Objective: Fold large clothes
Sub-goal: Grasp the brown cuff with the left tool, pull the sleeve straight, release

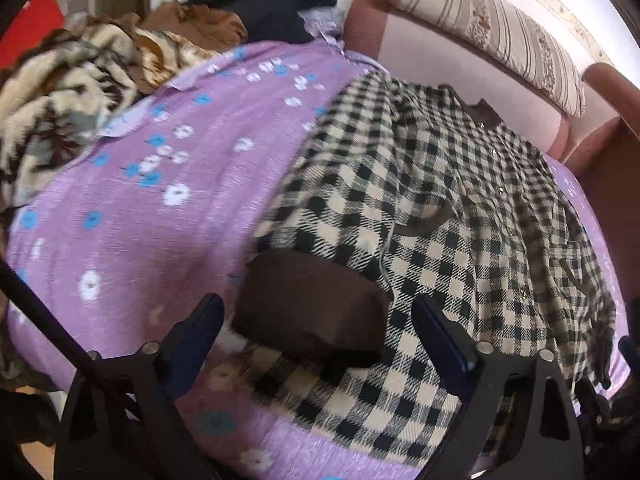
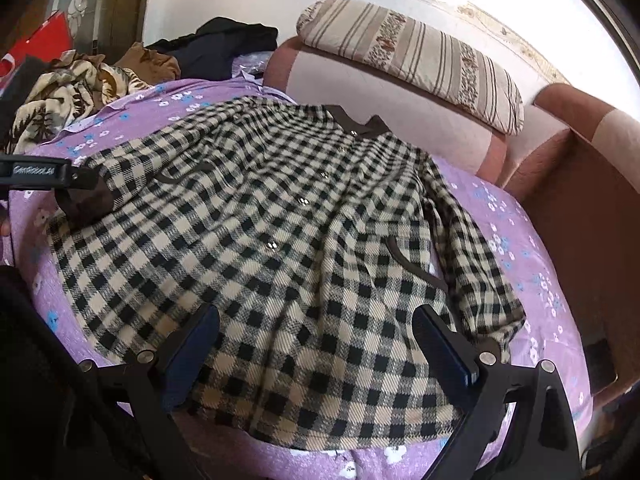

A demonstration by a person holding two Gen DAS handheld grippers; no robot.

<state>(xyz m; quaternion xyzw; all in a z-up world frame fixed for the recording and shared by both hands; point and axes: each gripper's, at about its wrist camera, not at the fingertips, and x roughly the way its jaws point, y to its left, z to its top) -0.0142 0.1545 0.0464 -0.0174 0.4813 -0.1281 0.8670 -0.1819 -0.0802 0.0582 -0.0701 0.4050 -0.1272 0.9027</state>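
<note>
A black-and-cream checked coat (image 2: 280, 240) with a brown collar (image 2: 360, 124) lies spread face up on a purple flowered bedsheet (image 2: 520, 240). It also shows in the left wrist view (image 1: 460, 208). My left gripper (image 1: 320, 316) is open, its fingers either side of the brown sleeve cuff (image 1: 312, 304), which lies on the coat's left side. The left gripper also shows at the left edge of the right wrist view (image 2: 36, 172), at the cuff (image 2: 88, 200). My right gripper (image 2: 316, 324) is open, above the coat's lower hem, holding nothing.
A striped bolster (image 2: 420, 56) lies on the pink headboard (image 2: 400, 96) behind the bed. A patterned blanket (image 1: 60, 96) and dark and brown clothes (image 1: 264, 4) are piled at the far left. A brown wooden bed side (image 2: 580, 216) rises on the right.
</note>
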